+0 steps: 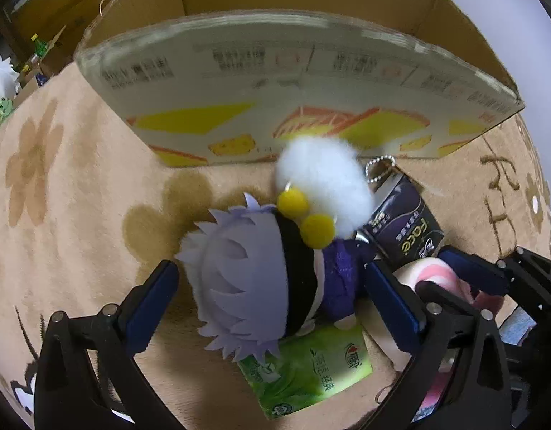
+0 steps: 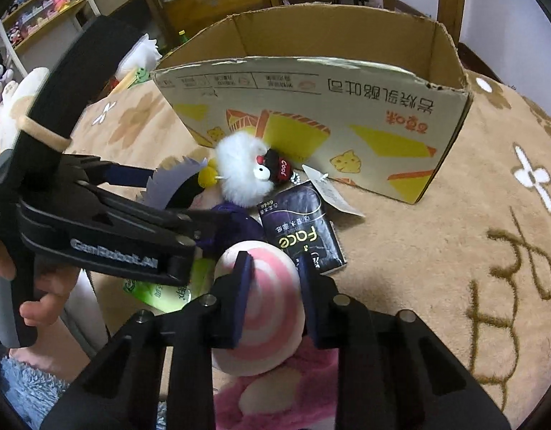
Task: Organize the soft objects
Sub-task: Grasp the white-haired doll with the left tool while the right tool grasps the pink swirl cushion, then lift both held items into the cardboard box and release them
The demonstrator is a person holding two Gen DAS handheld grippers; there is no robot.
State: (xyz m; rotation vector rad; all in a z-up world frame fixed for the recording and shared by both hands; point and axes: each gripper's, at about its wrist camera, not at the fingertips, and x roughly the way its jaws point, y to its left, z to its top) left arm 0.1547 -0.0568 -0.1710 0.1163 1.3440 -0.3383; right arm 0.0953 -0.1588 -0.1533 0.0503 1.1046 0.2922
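A plush doll (image 1: 254,272) with spiky lilac hair, black blindfold and purple coat lies on the beige rug between the wide-open fingers of my left gripper (image 1: 275,301); it also shows in the right wrist view (image 2: 182,186). A white fluffy keychain toy (image 1: 322,182) with yellow pompoms lies just beyond it (image 2: 243,172). My right gripper (image 2: 275,286) is shut on a pink-and-white spiral plush (image 2: 268,308), part of a pink fluffy toy (image 2: 275,401). The open cardboard box (image 2: 311,107) stands behind them (image 1: 275,82).
A dark tissue pack (image 2: 300,229) and a green tissue pack (image 1: 311,369) lie on the rug beside the toys. More plush toys (image 2: 6,107) and shelves (image 2: 42,7) are at the left. The flower-patterned rug (image 2: 472,233) stretches to the right.
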